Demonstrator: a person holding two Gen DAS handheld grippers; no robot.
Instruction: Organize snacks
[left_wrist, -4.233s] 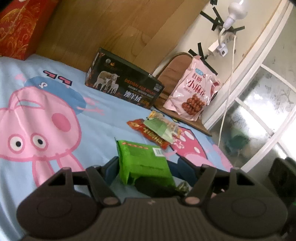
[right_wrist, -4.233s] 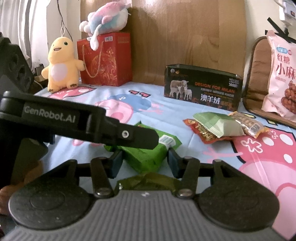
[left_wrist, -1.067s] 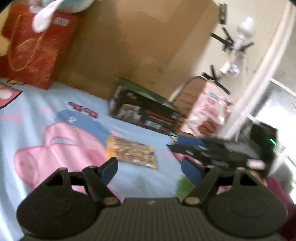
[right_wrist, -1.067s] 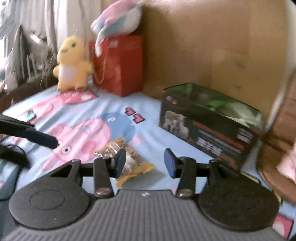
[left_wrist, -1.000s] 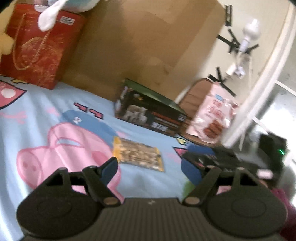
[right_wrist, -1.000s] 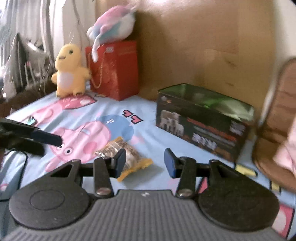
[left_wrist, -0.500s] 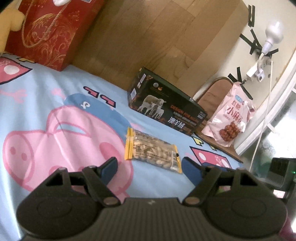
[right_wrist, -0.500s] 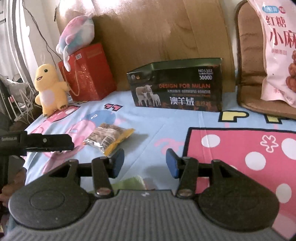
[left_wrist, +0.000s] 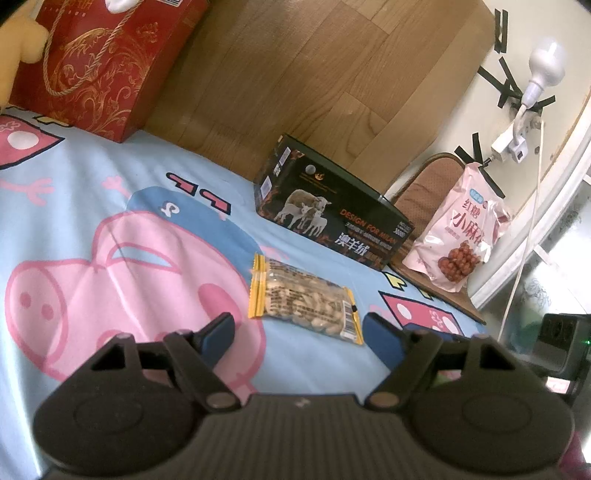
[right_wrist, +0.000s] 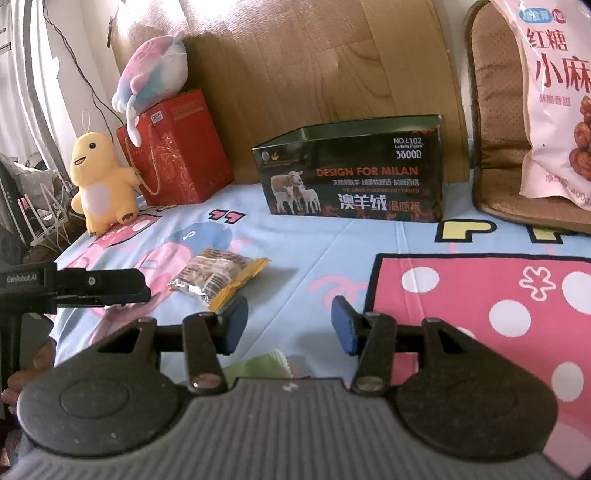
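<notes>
On the blue cartoon-pig bedsheet (left_wrist: 110, 206), one clear peanut packet with yellow sealed ends (left_wrist: 303, 300) lies flat, just ahead of the left gripper (left_wrist: 297, 330). That gripper's blue-padded jaws stand released, with nothing between them. From the jaws, the packet sits at about twelve o'clock, close in, its long axis running from ten o'clock to four o'clock across the gap. The dark open-topped cardboard box printed with sheep (left_wrist: 332, 218) stands beyond the packet at about one o'clock, well apart from it. In the right wrist view the same packet (right_wrist: 218, 275) lies at about eleven o'clock from the right gripper (right_wrist: 286, 325), off to its left and farther out. The right jaws are also released and empty, having just opened a little. A green wrapper edge (right_wrist: 266, 363) shows below them, not held. The left gripper is judged the nearer and better aligned; a short advance should bring the packet between its pads, though the slanted axis may call for a slight wrist roll. Against the frame of some four seconds ago, the green packet and the small pile of snacks are gone from the sheet, and the peanut packet now lies alone.
</notes>
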